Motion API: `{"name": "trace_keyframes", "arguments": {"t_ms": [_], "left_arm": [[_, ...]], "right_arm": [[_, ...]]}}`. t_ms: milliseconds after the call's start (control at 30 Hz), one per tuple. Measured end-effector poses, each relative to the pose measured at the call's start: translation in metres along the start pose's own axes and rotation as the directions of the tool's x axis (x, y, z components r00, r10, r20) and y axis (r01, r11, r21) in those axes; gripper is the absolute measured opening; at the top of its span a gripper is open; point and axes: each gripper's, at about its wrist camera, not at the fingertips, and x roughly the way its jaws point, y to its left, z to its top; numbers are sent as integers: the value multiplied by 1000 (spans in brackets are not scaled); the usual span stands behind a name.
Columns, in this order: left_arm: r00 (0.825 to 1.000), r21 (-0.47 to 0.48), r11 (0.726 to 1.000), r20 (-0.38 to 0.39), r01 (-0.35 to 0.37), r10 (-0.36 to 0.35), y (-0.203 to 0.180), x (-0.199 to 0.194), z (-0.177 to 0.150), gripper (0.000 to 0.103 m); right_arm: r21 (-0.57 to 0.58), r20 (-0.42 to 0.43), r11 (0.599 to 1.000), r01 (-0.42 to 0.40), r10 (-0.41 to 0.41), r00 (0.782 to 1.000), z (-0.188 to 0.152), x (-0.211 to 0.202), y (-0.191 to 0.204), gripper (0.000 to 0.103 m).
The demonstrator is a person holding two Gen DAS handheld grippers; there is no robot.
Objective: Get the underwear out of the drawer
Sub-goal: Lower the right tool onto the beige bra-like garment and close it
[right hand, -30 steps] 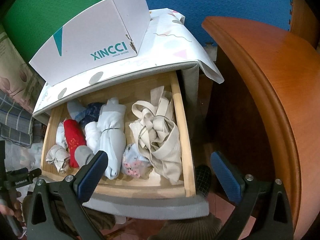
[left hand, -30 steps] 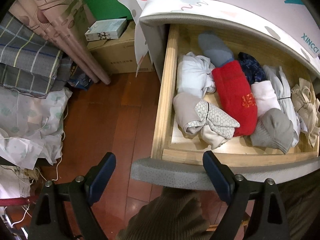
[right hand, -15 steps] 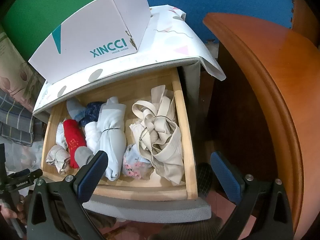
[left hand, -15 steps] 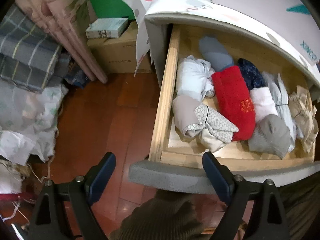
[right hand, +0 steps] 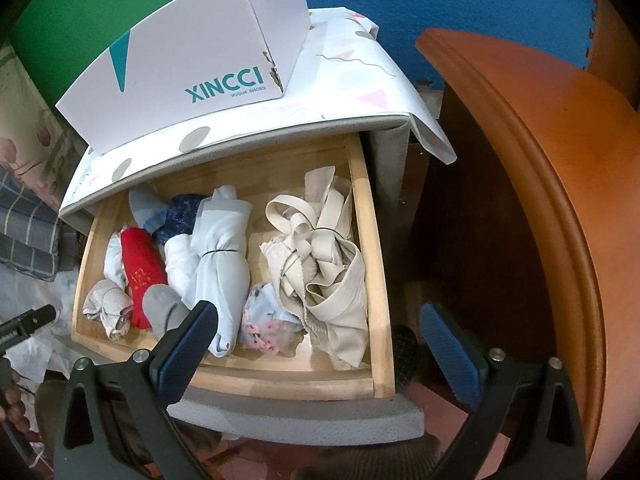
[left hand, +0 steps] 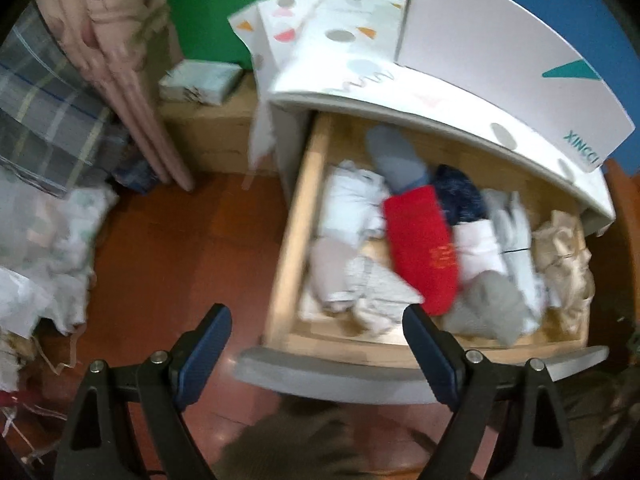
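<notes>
1. Bedroom corner: red-brown wood floor [left hand: 160, 272], green and blue wall panels behind, white cabinet [right hand: 360, 80] with a shoe box [right hand: 192, 64] on top.
2. Drawer [right hand: 372, 264] is pulled out, centre of the right wrist view, right half of the left wrist view. Nothing lifted from it yet, so I'd call the task at its pick stage.
3. Contents are rolled garments packed side by side: red roll [right hand: 140, 272], white roll [right hand: 222, 256] with a dark band round its middle, grey roll [right hand: 162, 312], floral piece [right hand: 268, 324] at the front, beige bundle [right hand: 324, 264] on the right.
4. Right gripper [right hand: 316, 344]: jaws spread wide, nothing between them, hovering over the drawer's front rim.
5. Left gripper [left hand: 316, 356]: also released and empty, over the floor at the drawer's left front corner. Left view is motion-blurred.
6. Key relation: the floral piece sits just ahead of the right gripper, between its finger lines. White roll's long axis runs front to back, its near end touching the left fingertip in frame. Right gripper looks nearer to both; the left is nearer the red roll [left hand: 424, 248].
7. Which piece counts as the underwear: cannot tell for sure.
</notes>
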Motion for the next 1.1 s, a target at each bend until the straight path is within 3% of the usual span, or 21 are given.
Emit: {"name": "trace_keyframes", "arguments": {"t_ms": [133,433,600,767,1000,1100], "left_arm": [[994,-60,995,-79,76,-81,-10,19,10,90],[982,-97,993,-173,66,-82,-21,57,9,90],[976,-121,990,-194,72,-95,-21,67,10,90],[974,-130,988,-201,80,-106,-22,73,13,90],[970,-142,987,-217,77,-107,-24,82,15,90],[970,-140,987,-217,82,-111,-24,84,16,90]], "right_arm": [[1,2,1000,1,-1,1000,0,0,0,100],[-1,-7,1000,-10,10,1000,0,0,2,99],[-22,-17,1000,15,-16,1000,0,2,9,94],[-71,-55,997,32,-36,998,3,9,19,83],[-160,-52,985,61,-70,996,22,19,38,82],[-183,-85,981,65,-82,993,34,33,43,73]]}}
